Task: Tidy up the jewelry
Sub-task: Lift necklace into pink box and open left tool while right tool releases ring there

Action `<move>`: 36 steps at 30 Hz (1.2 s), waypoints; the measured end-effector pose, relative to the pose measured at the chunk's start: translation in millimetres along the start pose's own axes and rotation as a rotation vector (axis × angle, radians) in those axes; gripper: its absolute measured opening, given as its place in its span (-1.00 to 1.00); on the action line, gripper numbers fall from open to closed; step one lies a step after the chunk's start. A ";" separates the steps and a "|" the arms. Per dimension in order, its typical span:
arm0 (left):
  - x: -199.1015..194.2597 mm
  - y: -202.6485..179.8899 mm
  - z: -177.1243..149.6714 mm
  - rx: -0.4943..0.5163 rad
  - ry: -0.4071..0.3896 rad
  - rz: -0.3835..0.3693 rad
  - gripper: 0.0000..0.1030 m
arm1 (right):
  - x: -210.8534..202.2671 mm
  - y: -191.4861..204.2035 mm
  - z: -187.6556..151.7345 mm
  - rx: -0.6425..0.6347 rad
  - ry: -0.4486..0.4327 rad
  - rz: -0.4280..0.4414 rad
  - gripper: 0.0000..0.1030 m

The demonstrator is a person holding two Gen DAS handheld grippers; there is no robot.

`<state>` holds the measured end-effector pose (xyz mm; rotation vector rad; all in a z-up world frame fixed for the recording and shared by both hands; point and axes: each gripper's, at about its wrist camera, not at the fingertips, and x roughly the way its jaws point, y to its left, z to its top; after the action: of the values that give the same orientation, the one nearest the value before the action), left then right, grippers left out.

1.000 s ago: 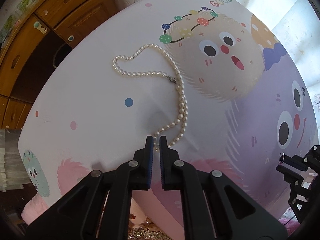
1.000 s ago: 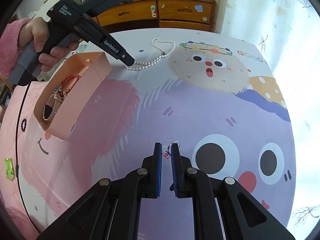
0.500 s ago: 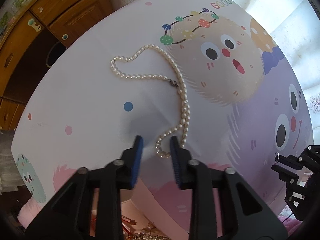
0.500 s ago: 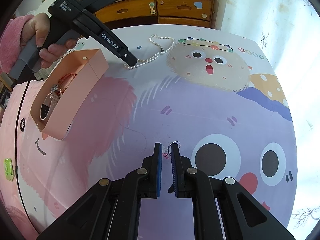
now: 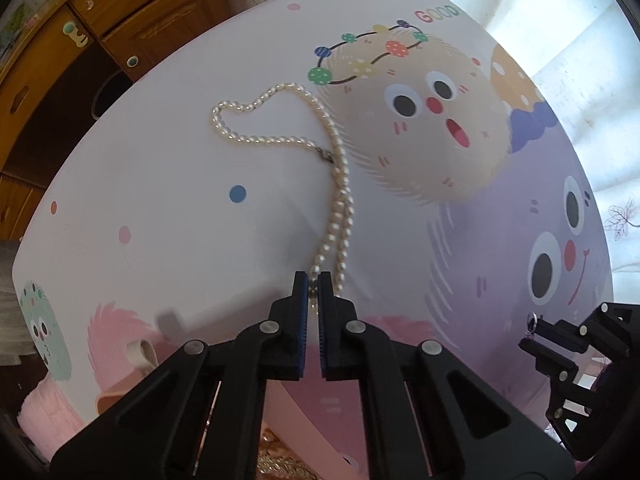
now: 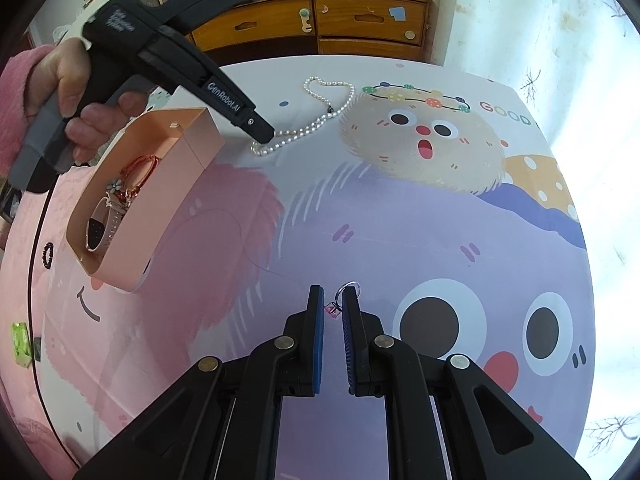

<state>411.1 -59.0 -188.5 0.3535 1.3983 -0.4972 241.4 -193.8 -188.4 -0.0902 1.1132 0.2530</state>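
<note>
A white pearl necklace (image 5: 340,184) lies on the cartoon-print tablecloth (image 5: 160,184), its far end looped into a heart shape. My left gripper (image 5: 314,280) points straight down with its jaws closing on the near end of the strand, and the pearls are pinched between the blue pads. The right wrist view shows the left gripper (image 6: 264,136) tip on the necklace (image 6: 320,92) beside the open pink box (image 6: 192,140). My right gripper (image 6: 331,294) is shut on a small silver ring (image 6: 349,286) with a pink stone, low over the cloth.
The pink box holds a watch (image 6: 100,228) and a red bracelet (image 6: 140,164). A wooden dresser (image 6: 360,20) stands behind the table. A hand in a pink sleeve (image 6: 16,120) holds the left gripper. A dark beaded bracelet (image 6: 48,254) lies at the table's left.
The left jaws spread around the necklace's near end, then shut on it, and the near loop of pearls has drawn together. The right gripper has not moved.
</note>
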 end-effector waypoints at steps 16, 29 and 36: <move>-143.8 8.8 -40.1 -0.102 -0.232 -0.124 -0.96 | -58.5 27.8 8.0 0.093 -0.101 0.015 -0.83; -300.6 23.2 -82.7 -0.084 -0.494 -0.218 -0.96 | -133.5 86.8 34.0 0.130 -0.229 0.038 -0.82; -350.8 40.4 -120.2 -0.064 -0.555 -0.204 -0.96 | -155.6 121.0 47.9 0.154 -0.291 0.125 -0.82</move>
<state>297.2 80.4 138.2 0.0103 0.9087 -0.6572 188.7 -91.6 -21.3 0.1502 0.8458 0.2810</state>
